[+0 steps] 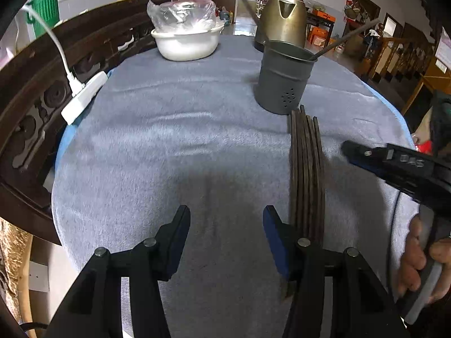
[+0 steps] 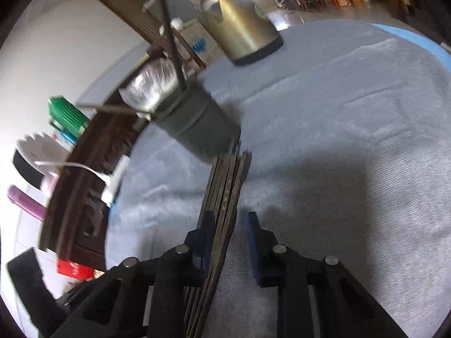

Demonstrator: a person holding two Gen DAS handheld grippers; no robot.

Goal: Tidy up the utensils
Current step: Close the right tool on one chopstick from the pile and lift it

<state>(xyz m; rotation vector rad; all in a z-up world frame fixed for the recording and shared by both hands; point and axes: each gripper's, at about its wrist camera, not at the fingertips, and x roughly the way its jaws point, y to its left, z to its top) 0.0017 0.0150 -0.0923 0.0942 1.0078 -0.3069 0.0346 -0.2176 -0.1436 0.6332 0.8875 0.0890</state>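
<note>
Several dark chopsticks (image 1: 307, 169) lie bundled right of centre in the left wrist view, tips toward the grey metal holder (image 1: 284, 79) above. At lower left, the left gripper (image 1: 225, 239) hangs open over bare grey towel on the counter (image 1: 169, 140), holding nothing. At the right edge, the right gripper (image 2: 229, 233) stands partly open; the bundle rests against one pad only. Best squeeze squarely mid-bundle so none slip. Markings on one chopstick are too blurred to read.
</note>
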